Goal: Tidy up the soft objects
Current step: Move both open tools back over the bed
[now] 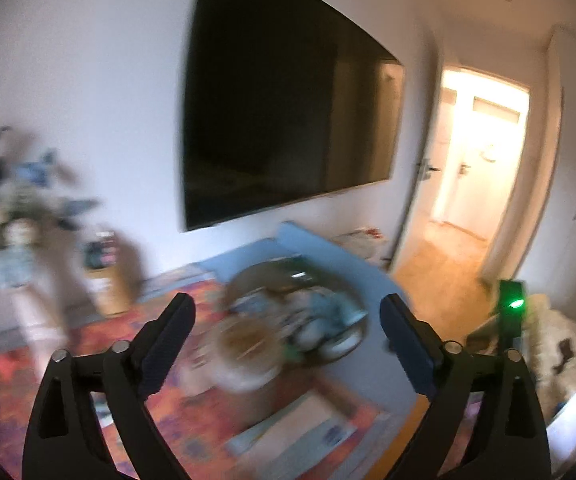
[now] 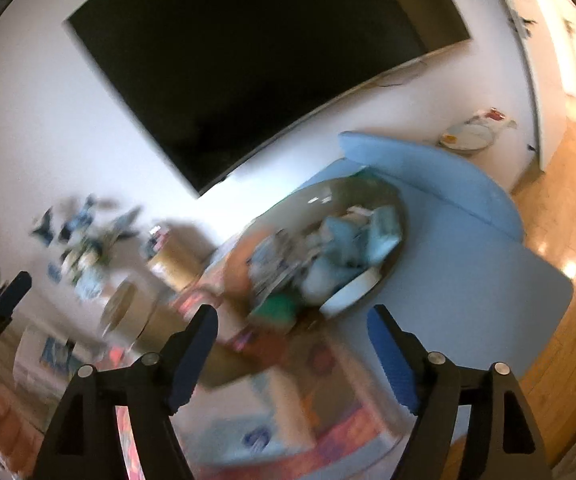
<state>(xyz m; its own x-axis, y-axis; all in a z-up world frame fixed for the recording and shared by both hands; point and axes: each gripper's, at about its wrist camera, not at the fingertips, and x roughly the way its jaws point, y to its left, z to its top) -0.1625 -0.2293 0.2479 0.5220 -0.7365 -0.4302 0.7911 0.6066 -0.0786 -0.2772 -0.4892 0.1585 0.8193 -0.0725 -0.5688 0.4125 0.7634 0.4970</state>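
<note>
Soft toys (image 2: 344, 248) sit heaped in the round basket (image 2: 398, 200) on the blue mat (image 2: 468, 280), likely their collection spot, both left gripper (image 1: 285, 322) and right gripper (image 2: 292, 334) spread apart, empty.

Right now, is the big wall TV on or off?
Off, as far as the pictures show: the TV screen is uniformly dark in both views, with only faint reflections.

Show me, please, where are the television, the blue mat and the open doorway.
television (image 1: 283, 112): left wrist view, middle of the dark screen.
blue mat (image 2: 460, 264): right wrist view, bare part right of the round basket.
open doorway (image 1: 480, 160): left wrist view, bright opening.
</note>
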